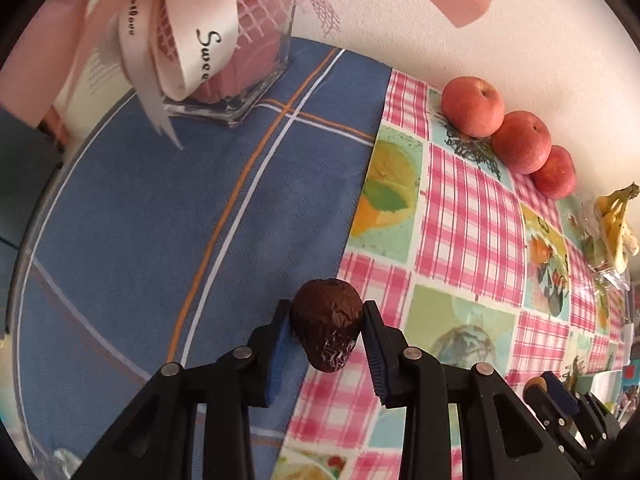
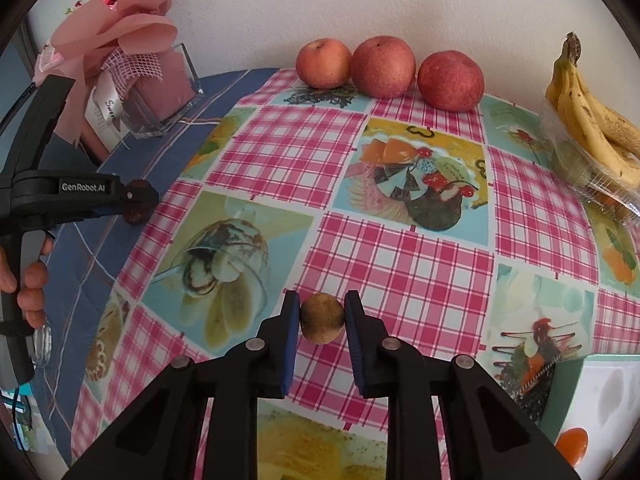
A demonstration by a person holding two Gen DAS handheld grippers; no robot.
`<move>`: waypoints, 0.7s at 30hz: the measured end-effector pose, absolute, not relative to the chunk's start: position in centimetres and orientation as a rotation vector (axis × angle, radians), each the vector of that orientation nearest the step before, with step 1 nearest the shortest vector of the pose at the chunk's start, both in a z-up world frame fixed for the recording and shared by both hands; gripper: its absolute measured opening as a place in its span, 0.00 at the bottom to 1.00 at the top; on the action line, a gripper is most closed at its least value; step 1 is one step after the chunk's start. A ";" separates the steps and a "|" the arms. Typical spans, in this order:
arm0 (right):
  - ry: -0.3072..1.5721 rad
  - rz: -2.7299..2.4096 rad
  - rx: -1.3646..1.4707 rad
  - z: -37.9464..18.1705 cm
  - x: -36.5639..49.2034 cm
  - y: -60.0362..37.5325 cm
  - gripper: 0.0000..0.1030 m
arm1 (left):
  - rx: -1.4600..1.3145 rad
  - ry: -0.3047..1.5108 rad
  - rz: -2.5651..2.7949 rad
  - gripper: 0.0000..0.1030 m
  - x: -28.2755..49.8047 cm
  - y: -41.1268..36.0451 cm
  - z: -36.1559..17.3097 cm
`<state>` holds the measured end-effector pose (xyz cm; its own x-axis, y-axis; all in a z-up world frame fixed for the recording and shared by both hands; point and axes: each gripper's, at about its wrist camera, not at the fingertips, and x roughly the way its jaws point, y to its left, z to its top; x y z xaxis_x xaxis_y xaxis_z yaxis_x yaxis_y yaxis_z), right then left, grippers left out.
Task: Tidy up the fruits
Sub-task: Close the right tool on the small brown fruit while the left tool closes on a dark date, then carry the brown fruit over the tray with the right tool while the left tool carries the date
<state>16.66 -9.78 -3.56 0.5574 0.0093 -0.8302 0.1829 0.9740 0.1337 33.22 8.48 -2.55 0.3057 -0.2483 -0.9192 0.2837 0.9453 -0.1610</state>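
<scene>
My left gripper (image 1: 326, 322) is shut on a dark brown wrinkled fruit (image 1: 326, 330), held above the seam between the blue cloth and the pink checked cloth. In the right wrist view that same left gripper (image 2: 138, 200) shows at the left edge with the dark fruit (image 2: 136, 214) at its tip and a person's hand (image 2: 30, 284) on its handle. My right gripper (image 2: 322, 318) is shut on a small round tan fruit (image 2: 322, 318) over the checked cloth. Three red apples (image 2: 382, 66) stand in a row against the wall. A bunch of bananas (image 2: 592, 120) lies at the right.
A glass vase with a pink wrapped bouquet and white ribbon (image 1: 224, 60) stands on the blue cloth (image 1: 160, 220) at the back left. A clear plastic tray (image 2: 600, 184) lies under the bananas. A white container with an orange fruit (image 2: 572, 444) sits at the lower right.
</scene>
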 end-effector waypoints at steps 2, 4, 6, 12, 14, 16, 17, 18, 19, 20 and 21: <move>0.967 -0.101 0.213 -2.8 16.1 -9.6 0.23 | 0.044 1.202 -0.338 0.36 32.2 8.2 -1.9; 0.959 -0.105 0.210 -2.1 15.5 -9.5 0.23 | 0.049 1.178 -0.331 0.36 31.0 7.9 -1.0; 0.948 -0.110 0.218 -1.1 14.6 -9.6 0.23 | 0.042 1.160 -0.333 0.36 29.8 7.7 -0.3; 0.927 -0.139 0.243 1.2 11.1 -10.4 0.23 | 0.007 1.167 -0.363 0.36 25.5 6.9 1.0; 0.915 -0.147 0.260 2.0 9.5 -10.8 0.23 | -0.005 1.159 -0.358 0.36 23.7 6.7 1.5; 0.901 -0.158 0.273 2.6 8.0 -11.2 0.23 | -0.043 1.147 -0.368 0.36 21.6 6.5 2.2; 0.895 -0.165 0.283 2.9 7.2 -11.5 0.23 | -0.053 1.143 -0.374 0.36 20.9 6.3 2.3; 0.891 -0.170 0.296 3.1 6.3 -11.7 0.23 | -0.062 1.136 -0.378 0.36 20.0 6.2 2.5; 0.886 -0.174 0.307 3.1 5.5 -12.0 0.23 | -0.065 1.127 -0.386 0.36 18.7 5.7 2.8; 0.883 -0.179 0.319 3.1 4.6 -12.4 0.23 | -0.067 1.122 -0.391 0.36 17.8 5.4 3.0; 0.884 -0.186 0.332 3.1 3.8 -12.7 0.23 | -0.070 1.115 -0.396 0.36 16.9 5.0 3.1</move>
